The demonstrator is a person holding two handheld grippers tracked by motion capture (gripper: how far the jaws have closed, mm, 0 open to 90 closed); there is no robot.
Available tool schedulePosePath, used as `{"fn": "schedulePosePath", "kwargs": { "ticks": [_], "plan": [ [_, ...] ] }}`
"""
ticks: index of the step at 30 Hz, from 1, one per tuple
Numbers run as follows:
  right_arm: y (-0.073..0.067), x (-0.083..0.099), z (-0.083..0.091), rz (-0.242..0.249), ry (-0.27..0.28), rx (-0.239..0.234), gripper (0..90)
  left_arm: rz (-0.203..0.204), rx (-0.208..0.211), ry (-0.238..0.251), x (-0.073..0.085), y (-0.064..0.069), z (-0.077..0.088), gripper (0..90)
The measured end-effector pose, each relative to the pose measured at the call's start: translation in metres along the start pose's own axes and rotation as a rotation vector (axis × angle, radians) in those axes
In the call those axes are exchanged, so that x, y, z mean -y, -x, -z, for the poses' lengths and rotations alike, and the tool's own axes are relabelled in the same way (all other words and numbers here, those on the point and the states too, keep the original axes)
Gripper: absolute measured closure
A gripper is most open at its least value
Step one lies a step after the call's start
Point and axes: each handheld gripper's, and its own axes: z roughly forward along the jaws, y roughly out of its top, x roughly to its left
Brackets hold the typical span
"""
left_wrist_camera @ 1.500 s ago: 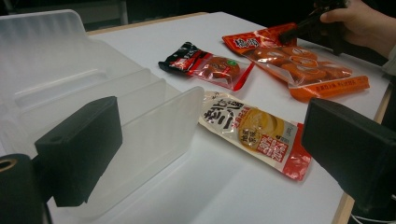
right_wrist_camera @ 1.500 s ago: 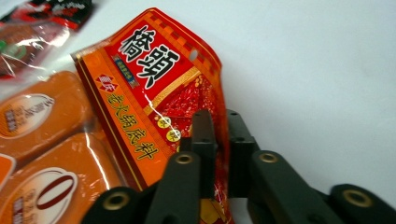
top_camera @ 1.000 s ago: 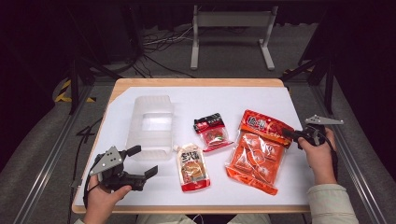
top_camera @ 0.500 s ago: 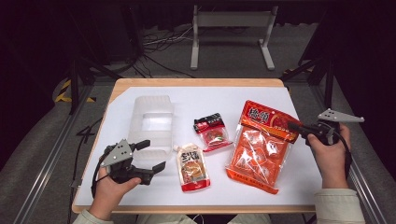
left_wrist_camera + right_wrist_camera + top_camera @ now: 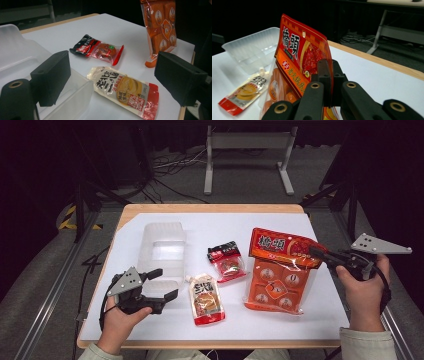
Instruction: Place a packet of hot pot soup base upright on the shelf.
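Observation:
A large orange-red snack packet (image 5: 280, 270) lies at the right of the white table, its top edge raised. My right gripper (image 5: 314, 252) is shut on that top edge, and the packet (image 5: 297, 50) stands up in front of the closed gripper (image 5: 328, 67). At the front left my left gripper (image 5: 167, 282) is open over the near corner of a clear plastic tray (image 5: 162, 252). Its jaws have just been closing a little with no pad pressing on anything (image 5: 113, 67). Beyond them lie a cream and red sauce pouch (image 5: 125, 87) and a small red-black packet (image 5: 100, 48).
The sauce pouch (image 5: 206, 299) and small packet (image 5: 227, 261) lie mid-table between the tray and the large packet. The white sheet (image 5: 215, 227) covers a wooden tabletop. A metal stand (image 5: 247, 140) and cables are on the floor behind.
My right gripper has risen with the large packet's top edge, tilting the packet up off the table. The left hand has edged slightly toward the tray.

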Motion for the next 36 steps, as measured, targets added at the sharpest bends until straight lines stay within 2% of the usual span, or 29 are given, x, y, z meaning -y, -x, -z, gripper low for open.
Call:
{"fn": "schedulePosePath", "kwargs": {
  "ticks": [7,9,11,19,23,31,36],
  "plan": [
    [-0.02,-0.013,0.008,0.066,0.029,-0.043,90.0,-0.009,-0.009,-0.012,0.0,0.0,-0.001,15.2],
    [-0.027,-0.016,0.009,0.114,0.037,-0.046,90.0,-0.005,-0.031,-0.022,0.0,0.0,-0.002,13.6],
    [-0.03,-0.019,0.009,0.129,0.033,-0.05,90.0,-0.017,-0.046,-0.029,0.001,-0.001,-0.002,11.5],
    [-0.046,-0.033,0.016,0.175,0.031,-0.113,90.0,-0.004,-0.033,-0.012,-0.001,0.0,-0.005,11.3],
    [-0.05,-0.037,0.014,0.182,0.037,-0.121,90.0,-0.008,-0.026,-0.009,-0.002,0.001,-0.007,11.3],
    [-0.046,-0.047,0.009,0.172,0.04,-0.121,90.0,-0.014,-0.015,-0.008,-0.006,0.001,-0.013,11.3],
    [-0.049,-0.057,0.005,0.168,0.067,-0.165,90.0,-0.023,-0.005,0.003,-0.011,0.003,-0.019,10.5]
  ]
}}
